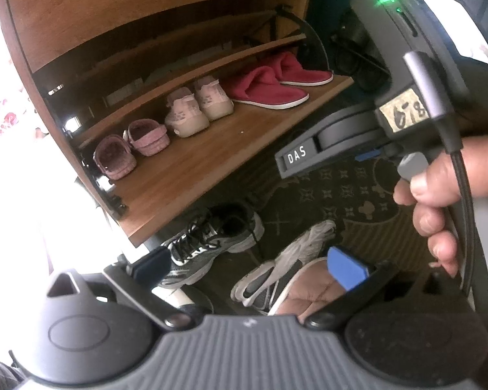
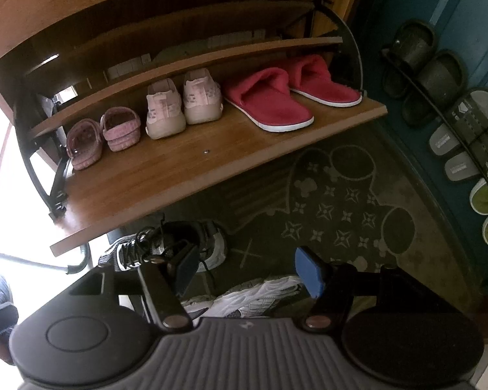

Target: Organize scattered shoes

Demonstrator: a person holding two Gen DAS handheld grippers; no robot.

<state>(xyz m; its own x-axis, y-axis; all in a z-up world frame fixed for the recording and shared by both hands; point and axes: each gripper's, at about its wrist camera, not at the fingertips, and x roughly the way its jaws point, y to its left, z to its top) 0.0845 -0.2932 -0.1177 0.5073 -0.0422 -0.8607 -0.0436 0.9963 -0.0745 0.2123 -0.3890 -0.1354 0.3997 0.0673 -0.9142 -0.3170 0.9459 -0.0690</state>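
The fold-down wooden shoe shelf (image 2: pixel 185 175) carries three pairs in a row: red fleece slippers (image 2: pixel 270 104), pale pink knit sneakers (image 2: pixel 182 104) and small pink clogs (image 2: pixel 104 136). Its front portion is bare.

Below it, on the dark patterned floor mat (image 2: pixel 335 201), two loose shoes remain. The black-and-grey laced running shoe (image 2: pixel 166 243) lies partly under the shelf edge, its long axis running left to right across the right wrist view. The white-and-grey mesh trainer (image 2: pixel 253 295) lies nearer, on its side.

The right gripper (image 2: pixel 249 273) hangs above the trainer, the jaws standing partly apart with nothing between them. The left gripper (image 1: pixel 253 266) is likewise spread and empty, with the running shoe by its left finger.

Judgement: the trainer lies straight below the right gripper, making the right hand the nearer.
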